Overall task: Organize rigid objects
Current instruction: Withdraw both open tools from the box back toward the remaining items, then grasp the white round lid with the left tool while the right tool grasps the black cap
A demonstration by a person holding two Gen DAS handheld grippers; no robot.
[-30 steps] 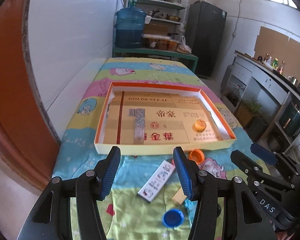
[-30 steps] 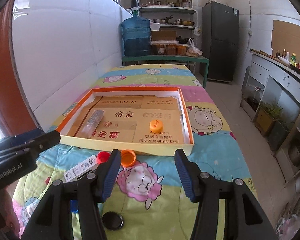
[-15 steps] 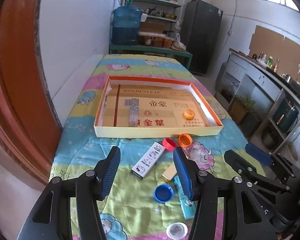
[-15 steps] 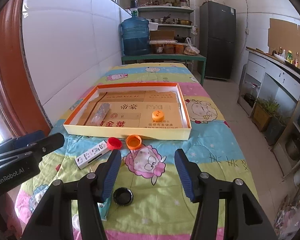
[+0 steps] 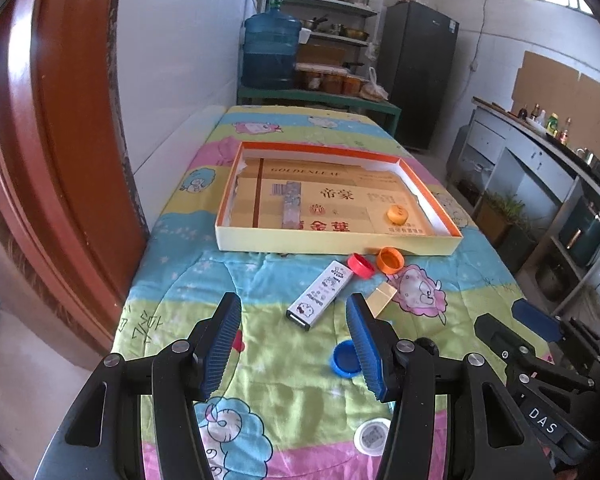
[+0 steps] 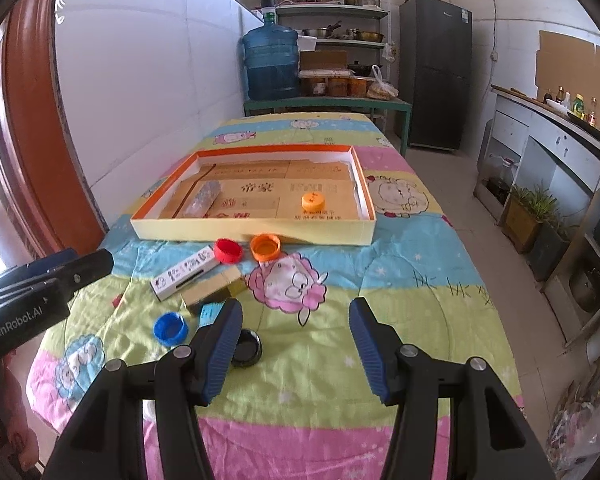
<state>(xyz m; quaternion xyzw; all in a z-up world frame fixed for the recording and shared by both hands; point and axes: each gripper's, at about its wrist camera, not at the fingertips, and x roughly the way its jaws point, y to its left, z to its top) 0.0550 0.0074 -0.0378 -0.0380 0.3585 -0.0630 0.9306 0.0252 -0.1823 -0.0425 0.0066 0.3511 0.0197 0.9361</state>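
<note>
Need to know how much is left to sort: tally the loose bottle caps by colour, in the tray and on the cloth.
Orange caps: 2, one in the tray, one on the cloth
Red cap: 1
Blue cap: 1
Black cap: 1
White cap: 1
Total: 6

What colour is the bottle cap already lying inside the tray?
Orange cap, clearest in the right wrist view.
</note>
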